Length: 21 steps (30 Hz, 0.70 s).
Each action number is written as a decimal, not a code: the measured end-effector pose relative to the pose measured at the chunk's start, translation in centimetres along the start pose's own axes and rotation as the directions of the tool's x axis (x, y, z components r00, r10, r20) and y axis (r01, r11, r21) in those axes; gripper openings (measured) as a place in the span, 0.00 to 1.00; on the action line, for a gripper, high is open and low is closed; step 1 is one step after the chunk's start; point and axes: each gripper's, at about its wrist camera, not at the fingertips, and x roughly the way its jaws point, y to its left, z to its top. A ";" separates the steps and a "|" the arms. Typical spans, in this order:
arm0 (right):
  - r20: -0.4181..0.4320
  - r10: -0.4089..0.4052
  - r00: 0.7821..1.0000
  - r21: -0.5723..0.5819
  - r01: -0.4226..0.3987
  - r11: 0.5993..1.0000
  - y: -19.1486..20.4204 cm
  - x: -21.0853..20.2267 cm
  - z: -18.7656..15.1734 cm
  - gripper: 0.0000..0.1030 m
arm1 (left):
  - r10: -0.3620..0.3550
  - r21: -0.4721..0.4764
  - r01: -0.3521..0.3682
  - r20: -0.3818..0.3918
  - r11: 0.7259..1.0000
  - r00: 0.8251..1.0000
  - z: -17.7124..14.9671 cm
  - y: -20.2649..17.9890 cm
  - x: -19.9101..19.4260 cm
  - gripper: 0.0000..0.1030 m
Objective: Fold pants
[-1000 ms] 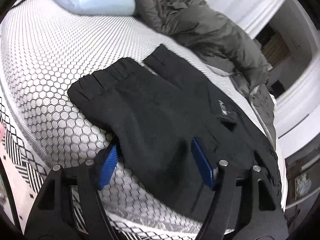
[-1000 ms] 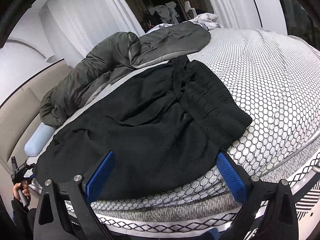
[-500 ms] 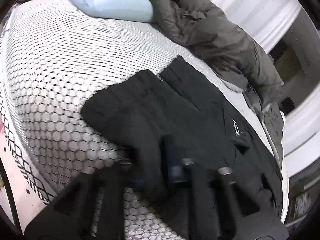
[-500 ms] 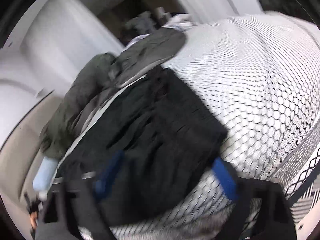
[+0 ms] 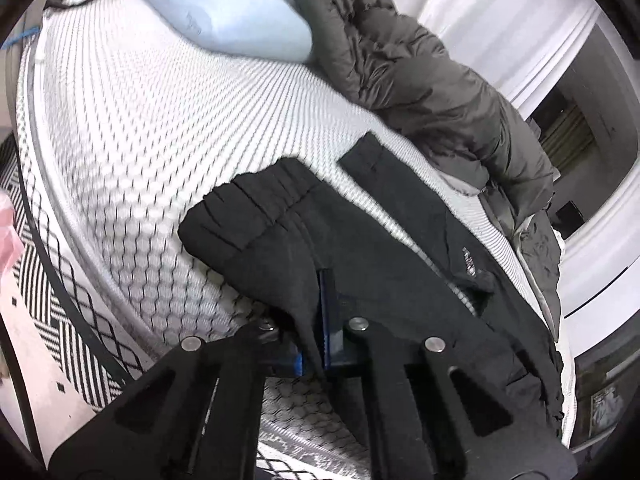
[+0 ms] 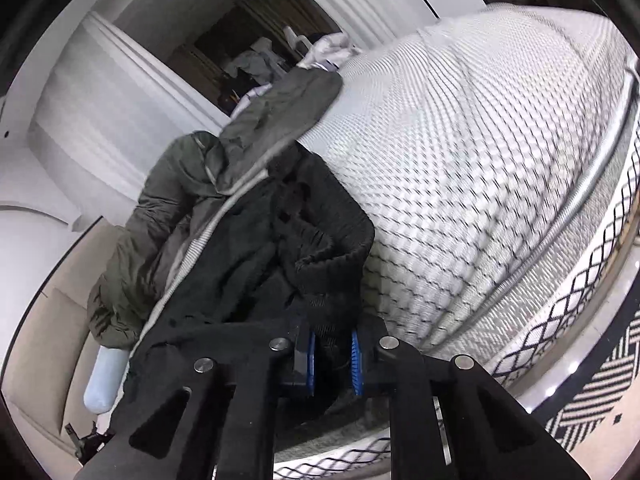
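- White walls and tall mouldings ring a bed [image 5: 132, 128] whose cover carries a black honeycomb print.
- One pair of black pants [image 5: 384, 240] lies along the bed's near edge; a small white label at 3 o'clock in the left view is too blurred to read.
- One pale blue pillow [image 5: 224, 16] sits at 11 o'clock, touching one grey-green padded jacket [image 5: 432, 84].
- Left claw [image 5: 316, 312]: a second ago spread wide over the cloth, now pressed together, pinching a raised fold of the pants near the cuffs.
- Right claw [image 6: 333, 354]: also spread a second ago, now pinching the ribbed waistband [image 6: 332, 248], which is bunched and lifted.
- Both views have tilted since then.
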 end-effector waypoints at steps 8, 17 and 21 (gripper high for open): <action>0.218 -0.031 0.975 -0.116 0.057 0.992 5.6 -2.9 1.9 0.11 | -0.038 0.058 0.034 0.067 0.998 0.997 3.7 -2.8 -1.2 0.01; 0.294 -0.031 0.955 -0.167 0.084 0.982 11.0 -0.7 6.5 0.11 | -0.031 0.122 0.020 0.089 0.992 0.996 8.6 -8.3 1.9 0.01; 0.300 -0.054 0.952 -0.178 0.111 0.978 13.6 3.1 10.2 0.11 | -0.016 0.141 0.006 0.075 0.990 0.997 11.7 -10.9 5.0 0.01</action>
